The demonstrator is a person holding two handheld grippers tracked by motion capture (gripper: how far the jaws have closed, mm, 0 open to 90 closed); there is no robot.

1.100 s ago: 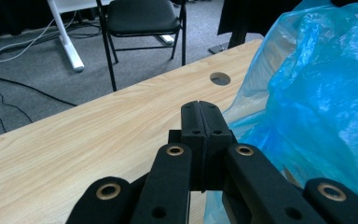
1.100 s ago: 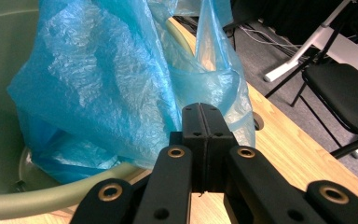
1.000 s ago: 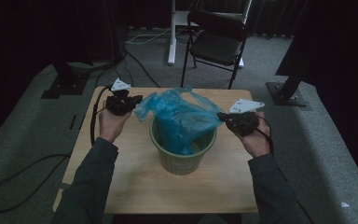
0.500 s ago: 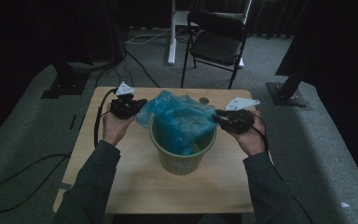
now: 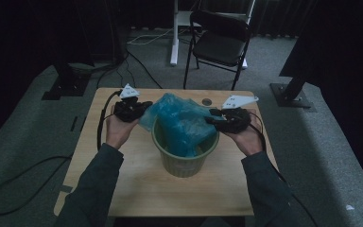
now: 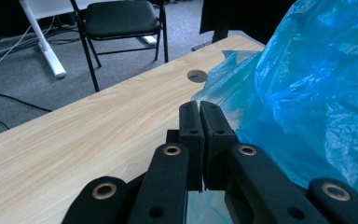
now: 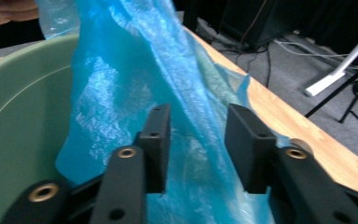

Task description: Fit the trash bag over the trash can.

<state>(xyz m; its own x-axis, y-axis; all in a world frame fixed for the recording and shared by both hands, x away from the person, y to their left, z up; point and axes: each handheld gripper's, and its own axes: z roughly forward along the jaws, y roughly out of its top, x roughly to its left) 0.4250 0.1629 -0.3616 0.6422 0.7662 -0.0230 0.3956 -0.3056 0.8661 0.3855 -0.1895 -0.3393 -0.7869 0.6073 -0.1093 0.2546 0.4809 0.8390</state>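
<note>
On the wooden table (image 5: 137, 184), the right gripper (image 7: 198, 140) at three o'clock is just opening, releasing the blue bag (image 5: 184, 123); the left gripper (image 6: 200, 121) is pinching its edge over the green bin (image 5: 182, 163).

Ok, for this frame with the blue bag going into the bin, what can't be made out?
- Bin's inside and bottom: hidden by the blue bag in the high view.
- Whether the left tongs, shut, pinch the bag's edge: the film passes behind the pads in the left gripper view.
- Right tongs, just opening: bag film lies between them; contact unclear.
</note>
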